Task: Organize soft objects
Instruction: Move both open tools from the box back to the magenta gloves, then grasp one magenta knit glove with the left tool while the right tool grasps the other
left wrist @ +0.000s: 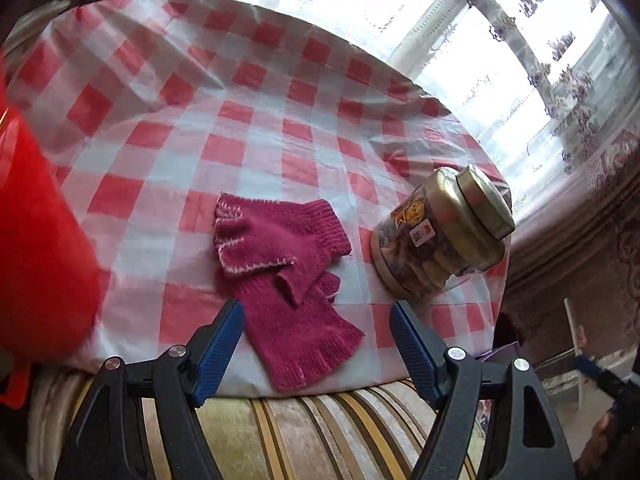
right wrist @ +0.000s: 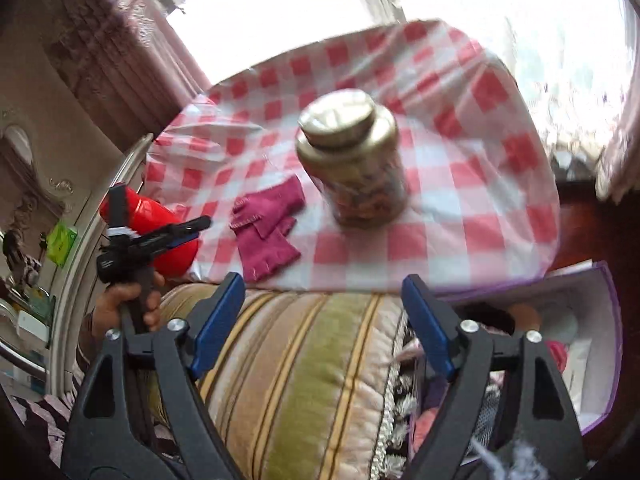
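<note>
Both grippers' jaws stood apart, empty; the pink gloves (left wrist: pixel 280 276) lay unsorted on the desk (left wrist: pixel 160 128), the box (right wrist: pixel 596 320) perhaps partly filled.

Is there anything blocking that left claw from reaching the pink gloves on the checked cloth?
Nothing visible does. The left gripper is open and empty, and the pink gloves lie just beyond its fingertips on the checked cloth. The jar stands to one side and the red container to the other, both clear of the way.
</note>
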Demonstrator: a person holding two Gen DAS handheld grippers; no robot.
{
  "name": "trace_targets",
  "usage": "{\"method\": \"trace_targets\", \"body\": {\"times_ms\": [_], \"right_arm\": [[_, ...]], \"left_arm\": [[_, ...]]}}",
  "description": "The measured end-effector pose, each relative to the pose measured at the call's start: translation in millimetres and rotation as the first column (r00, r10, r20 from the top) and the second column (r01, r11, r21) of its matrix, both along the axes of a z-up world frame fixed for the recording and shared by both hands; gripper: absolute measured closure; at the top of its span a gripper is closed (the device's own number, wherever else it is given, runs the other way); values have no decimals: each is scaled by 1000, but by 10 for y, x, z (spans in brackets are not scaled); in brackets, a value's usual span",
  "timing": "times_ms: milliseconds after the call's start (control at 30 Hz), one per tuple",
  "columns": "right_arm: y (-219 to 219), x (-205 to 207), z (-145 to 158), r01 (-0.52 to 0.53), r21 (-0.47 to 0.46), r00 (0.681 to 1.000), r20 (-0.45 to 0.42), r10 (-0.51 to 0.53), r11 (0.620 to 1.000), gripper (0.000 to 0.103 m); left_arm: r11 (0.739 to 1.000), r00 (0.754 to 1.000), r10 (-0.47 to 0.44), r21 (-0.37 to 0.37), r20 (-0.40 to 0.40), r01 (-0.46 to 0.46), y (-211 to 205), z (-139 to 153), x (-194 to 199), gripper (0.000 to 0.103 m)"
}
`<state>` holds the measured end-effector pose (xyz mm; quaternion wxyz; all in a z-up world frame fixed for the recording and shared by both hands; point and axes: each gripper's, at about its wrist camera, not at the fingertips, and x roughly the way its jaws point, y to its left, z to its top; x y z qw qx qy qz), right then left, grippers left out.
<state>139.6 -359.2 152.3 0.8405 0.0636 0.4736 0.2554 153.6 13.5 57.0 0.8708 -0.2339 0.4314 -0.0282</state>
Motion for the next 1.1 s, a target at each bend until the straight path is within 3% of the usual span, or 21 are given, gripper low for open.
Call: {"method": "trace_targets", "body": {"times_ms": [133, 267, 333, 500, 600, 667, 700, 767, 867, 900, 933, 1100], "right_arm": [[322, -11, 202, -25, -64, 995, 91, 31, 998, 15], [698, 34, 110, -96, -85, 993, 66, 101, 992, 15], [896, 75, 8, -121, -122, 989, 65, 130, 985, 15], [1228, 248, -290, -146, -184, 988, 15, 151, 972, 15], [1401, 375, -508, -156, -212, 988, -28, 153, 965, 15], [1485, 440, -618, -163, -224, 987, -52, 155, 961, 15], [1530, 464, -665, -167, -231, 986, -62, 157, 958, 15], [1626, 531, -785, -175, -251, 984, -84, 159, 952, 15], [1750, 639, -941, -179, -277, 982, -113, 153, 944, 15], [1789, 672, -988, -183, -281, 980, -124, 153, 942, 15], [1835, 708, -1041, -186, -287, 979, -132, 153, 940, 15], [2086, 829, -1215, -213, -313, 974, -149, 173, 926, 15]], "left_arm": [[980, 991, -130, 149, -15, 131, -147, -13, 464, 27], [917, 960, -266, 286, -82, 279, -368, -183, 960, 27], [888, 941, -319, 313, -110, 338, -443, -281, 1185, 27], [857, 917, -374, 325, -141, 400, -486, -482, 1565, 27], [828, 907, -384, 371, -171, 420, -512, -600, 1708, 27], [818, 892, -412, 357, -185, 451, -521, -691, 1767, 27], [816, 890, -416, 355, -189, 457, -529, -726, 1785, 29], [804, 876, -438, 347, -202, 482, -548, -831, 1800, 48], [814, 870, -465, 309, -163, 492, -525, -837, 1757, 60], [824, 870, -468, 280, -154, 492, -490, -822, 1750, 71], [834, 877, -458, 272, -146, 480, -454, -787, 1738, 74], [899, 935, -351, 262, -47, 351, -108, -464, 1638, 75]]}}
